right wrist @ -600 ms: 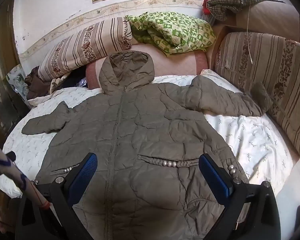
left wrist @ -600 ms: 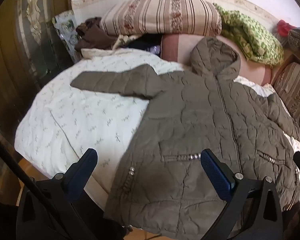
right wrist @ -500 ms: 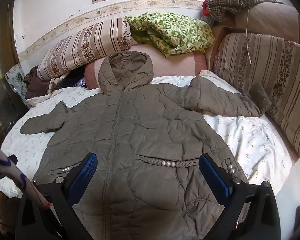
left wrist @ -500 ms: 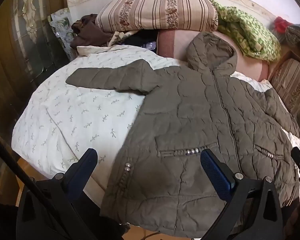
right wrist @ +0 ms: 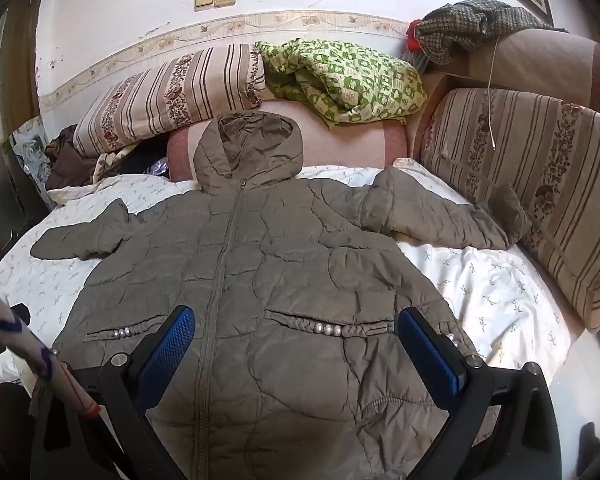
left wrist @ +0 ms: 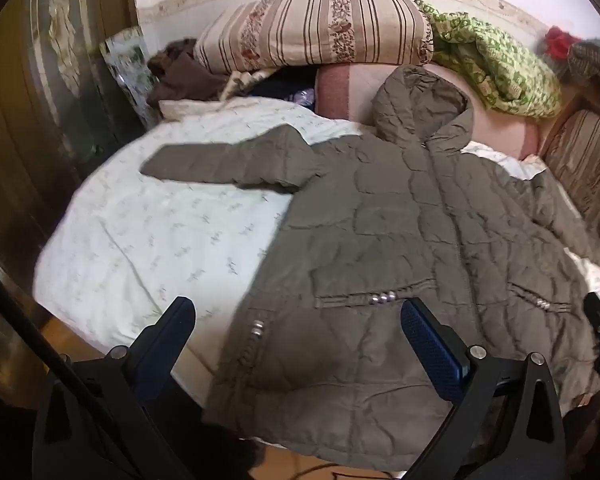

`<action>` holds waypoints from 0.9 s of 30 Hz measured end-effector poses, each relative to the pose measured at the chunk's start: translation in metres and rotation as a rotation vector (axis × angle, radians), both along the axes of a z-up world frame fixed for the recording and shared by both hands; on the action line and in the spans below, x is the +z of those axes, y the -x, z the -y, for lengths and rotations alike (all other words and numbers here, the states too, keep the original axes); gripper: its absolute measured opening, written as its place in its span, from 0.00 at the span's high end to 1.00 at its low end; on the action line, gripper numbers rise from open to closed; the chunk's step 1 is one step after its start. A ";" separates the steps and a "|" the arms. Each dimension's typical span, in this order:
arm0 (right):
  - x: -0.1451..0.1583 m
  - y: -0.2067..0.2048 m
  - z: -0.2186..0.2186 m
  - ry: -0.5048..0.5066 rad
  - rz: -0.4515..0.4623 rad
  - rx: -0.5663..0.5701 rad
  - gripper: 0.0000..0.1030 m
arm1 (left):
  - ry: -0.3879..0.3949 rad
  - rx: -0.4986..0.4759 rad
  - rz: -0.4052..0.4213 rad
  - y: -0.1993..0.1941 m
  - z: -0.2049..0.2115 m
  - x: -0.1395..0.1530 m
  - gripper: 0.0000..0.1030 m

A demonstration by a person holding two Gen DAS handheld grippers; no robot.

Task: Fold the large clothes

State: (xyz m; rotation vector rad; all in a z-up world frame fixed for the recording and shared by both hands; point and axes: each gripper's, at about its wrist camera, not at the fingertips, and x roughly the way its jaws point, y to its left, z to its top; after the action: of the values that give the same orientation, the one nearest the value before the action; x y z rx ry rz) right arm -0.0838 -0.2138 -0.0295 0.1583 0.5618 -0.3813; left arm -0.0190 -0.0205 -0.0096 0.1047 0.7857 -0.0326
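An olive quilted hooded jacket (left wrist: 400, 240) lies spread flat, front up and zipped, on a white bed sheet (left wrist: 160, 232), sleeves out to both sides and hood toward the pillows. It also fills the right wrist view (right wrist: 268, 264). My left gripper (left wrist: 296, 328) is open and empty, hovering above the jacket's lower left hem near the bed's edge. My right gripper (right wrist: 296, 332) is open and empty, above the jacket's lower front at the pocket line. The right sleeve (right wrist: 440, 216) reaches to the sofa cushion.
A striped pillow (right wrist: 172, 92) and a green patterned blanket (right wrist: 340, 80) lie at the head of the bed. A striped sofa cushion (right wrist: 540, 184) borders the right side. Dark clothes (left wrist: 180, 76) lie at the far left corner. A dark wooden wardrobe (left wrist: 28, 120) stands left.
The left wrist view has shifted left and slightly back, so the jacket sits further right in it. The right wrist view is nearly the same. Both grippers stay open.
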 end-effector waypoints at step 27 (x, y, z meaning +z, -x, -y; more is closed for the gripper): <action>-0.001 -0.042 0.020 -0.002 -0.067 -0.051 0.01 | -0.036 -0.094 -0.042 -0.044 0.019 -0.003 0.00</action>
State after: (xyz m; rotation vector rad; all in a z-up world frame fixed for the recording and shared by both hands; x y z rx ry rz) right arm -0.0417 -0.2338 -0.0307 0.1631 0.6247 -0.4371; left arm 0.0248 -0.0397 -0.0127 0.1758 0.8233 -0.1103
